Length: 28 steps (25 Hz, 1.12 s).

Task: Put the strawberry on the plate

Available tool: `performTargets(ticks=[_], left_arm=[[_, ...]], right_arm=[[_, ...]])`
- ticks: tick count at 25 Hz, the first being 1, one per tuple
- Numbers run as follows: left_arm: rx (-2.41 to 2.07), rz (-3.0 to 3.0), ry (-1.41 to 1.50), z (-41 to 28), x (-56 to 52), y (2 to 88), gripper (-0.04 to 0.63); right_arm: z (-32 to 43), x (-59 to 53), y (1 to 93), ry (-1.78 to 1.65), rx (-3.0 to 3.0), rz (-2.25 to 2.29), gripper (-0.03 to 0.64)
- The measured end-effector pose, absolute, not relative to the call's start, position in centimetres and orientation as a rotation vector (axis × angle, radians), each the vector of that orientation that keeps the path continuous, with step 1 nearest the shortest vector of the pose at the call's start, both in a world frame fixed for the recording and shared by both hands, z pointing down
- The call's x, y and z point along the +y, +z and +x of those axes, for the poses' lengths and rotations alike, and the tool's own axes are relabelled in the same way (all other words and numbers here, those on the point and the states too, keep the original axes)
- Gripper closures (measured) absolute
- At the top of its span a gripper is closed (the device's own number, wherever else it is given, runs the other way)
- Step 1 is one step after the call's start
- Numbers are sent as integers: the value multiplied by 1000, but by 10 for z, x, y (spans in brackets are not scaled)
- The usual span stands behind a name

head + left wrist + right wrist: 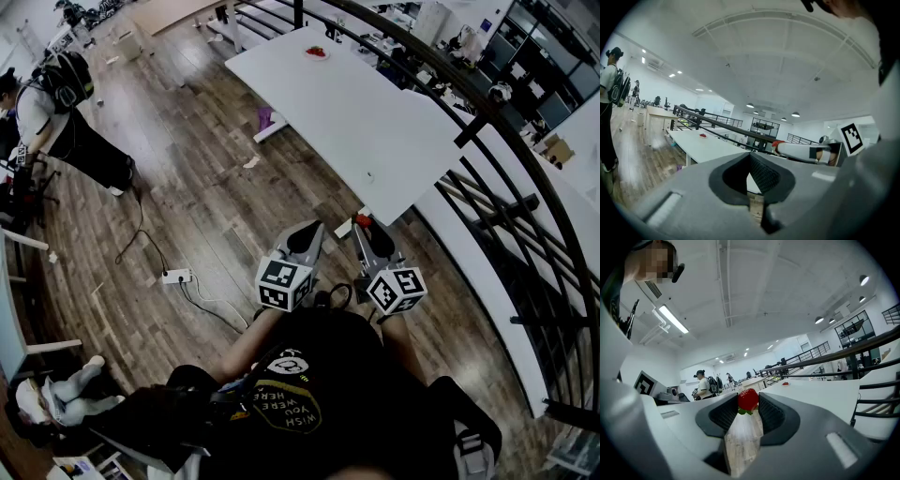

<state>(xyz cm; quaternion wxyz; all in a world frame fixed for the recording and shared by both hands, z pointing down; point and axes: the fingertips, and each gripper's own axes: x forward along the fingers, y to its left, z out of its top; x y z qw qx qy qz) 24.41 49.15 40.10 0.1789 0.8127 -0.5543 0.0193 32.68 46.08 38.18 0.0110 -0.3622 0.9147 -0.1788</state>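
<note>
Strawberry (748, 399) tight between tips of right tongs (748, 408), plate (317, 52) well apart

The plate (317, 52) lies at the far end of the table (366, 141). The railing (487, 112) runs along the table's right side. The left gripper (312, 229) and the right gripper (362, 223) are side by side before the near corner. The strawberry (748, 399) sits between the right gripper's jaws.
</note>
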Motion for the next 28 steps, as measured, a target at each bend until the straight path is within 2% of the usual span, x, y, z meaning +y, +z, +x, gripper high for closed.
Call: performTargets(ticks=[28], left_arm=[[-1628,2330,176,299,465,397,595]], right_arm=[[378,437,387,-636,2857,-1042,477]])
